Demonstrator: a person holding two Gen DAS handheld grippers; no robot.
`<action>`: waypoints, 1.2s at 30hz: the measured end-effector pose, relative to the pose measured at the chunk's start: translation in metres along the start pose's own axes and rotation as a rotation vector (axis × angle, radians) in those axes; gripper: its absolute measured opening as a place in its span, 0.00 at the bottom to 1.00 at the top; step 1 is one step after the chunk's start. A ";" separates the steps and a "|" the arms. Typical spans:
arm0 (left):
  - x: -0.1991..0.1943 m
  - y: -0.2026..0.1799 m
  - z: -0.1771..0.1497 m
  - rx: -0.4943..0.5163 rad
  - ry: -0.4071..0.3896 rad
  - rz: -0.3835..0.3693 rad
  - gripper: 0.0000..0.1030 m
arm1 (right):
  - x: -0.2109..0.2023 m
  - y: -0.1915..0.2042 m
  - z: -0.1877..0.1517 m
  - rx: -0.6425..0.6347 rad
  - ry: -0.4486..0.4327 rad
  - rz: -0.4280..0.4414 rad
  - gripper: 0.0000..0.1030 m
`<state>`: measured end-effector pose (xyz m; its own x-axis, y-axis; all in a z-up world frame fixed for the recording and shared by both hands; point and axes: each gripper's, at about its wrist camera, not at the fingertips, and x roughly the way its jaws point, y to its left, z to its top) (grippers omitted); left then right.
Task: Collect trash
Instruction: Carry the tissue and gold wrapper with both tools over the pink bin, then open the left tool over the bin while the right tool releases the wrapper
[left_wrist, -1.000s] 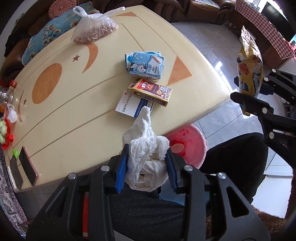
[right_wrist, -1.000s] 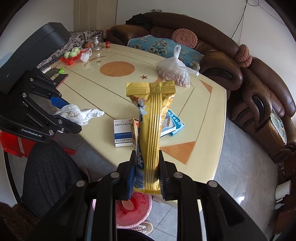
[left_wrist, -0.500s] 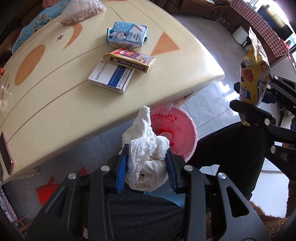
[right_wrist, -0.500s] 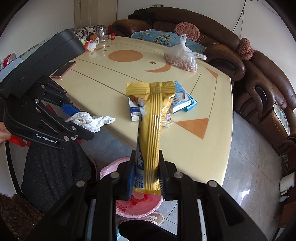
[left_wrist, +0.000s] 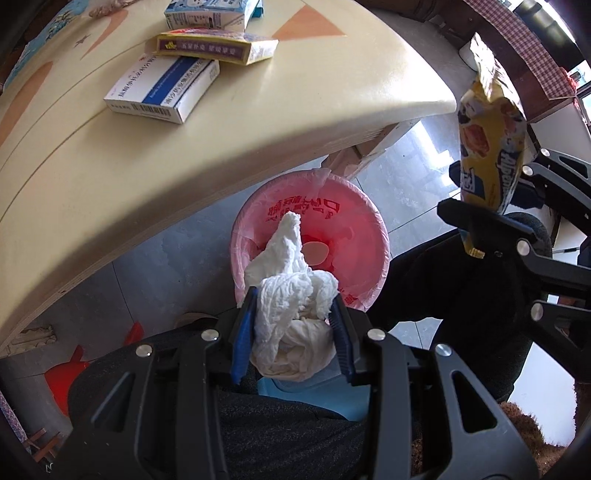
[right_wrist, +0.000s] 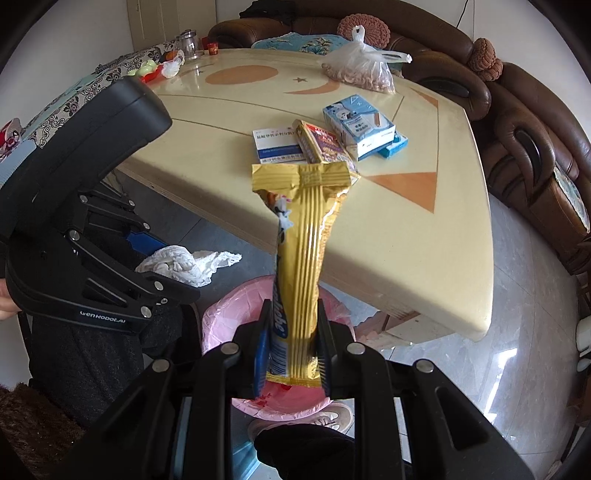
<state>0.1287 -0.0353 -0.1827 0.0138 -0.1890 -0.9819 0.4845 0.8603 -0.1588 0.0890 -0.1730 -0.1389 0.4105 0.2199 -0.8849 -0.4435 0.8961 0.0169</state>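
Note:
My left gripper (left_wrist: 293, 332) is shut on a crumpled white tissue (left_wrist: 291, 291) and holds it just above the near rim of a pink-lined trash bin (left_wrist: 364, 210) on the floor beside the table. The tissue also shows in the right wrist view (right_wrist: 184, 264). My right gripper (right_wrist: 291, 347) is shut on a torn gold snack wrapper (right_wrist: 303, 236), held upright over the same bin (right_wrist: 221, 306). The wrapper shows at the right of the left wrist view (left_wrist: 487, 147).
The cream table (right_wrist: 406, 236) holds a white and blue box (left_wrist: 162, 88), a purple and yellow box (left_wrist: 218, 48), a light blue carton (right_wrist: 360, 125) and a bag of nuts (right_wrist: 360, 72). Brown sofas (right_wrist: 535, 140) stand behind. A red stool (left_wrist: 70, 373) sits on the floor.
Both grippers have moved off the table edge and down towards the pink bin, each still holding its item. The left gripper now hangs over the bin's rim.

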 end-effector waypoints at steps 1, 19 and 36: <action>0.005 0.000 0.001 -0.001 0.005 -0.004 0.35 | 0.004 0.000 -0.002 -0.001 0.006 -0.004 0.21; 0.110 0.003 -0.002 -0.015 0.170 -0.022 0.35 | 0.098 -0.001 -0.050 0.062 0.135 -0.004 0.21; 0.193 0.023 0.014 -0.113 0.314 -0.116 0.36 | 0.179 -0.020 -0.074 0.154 0.271 0.072 0.21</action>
<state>0.1553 -0.0586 -0.3747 -0.3143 -0.1492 -0.9375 0.3664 0.8920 -0.2647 0.1122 -0.1803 -0.3326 0.1459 0.1928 -0.9703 -0.3292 0.9344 0.1362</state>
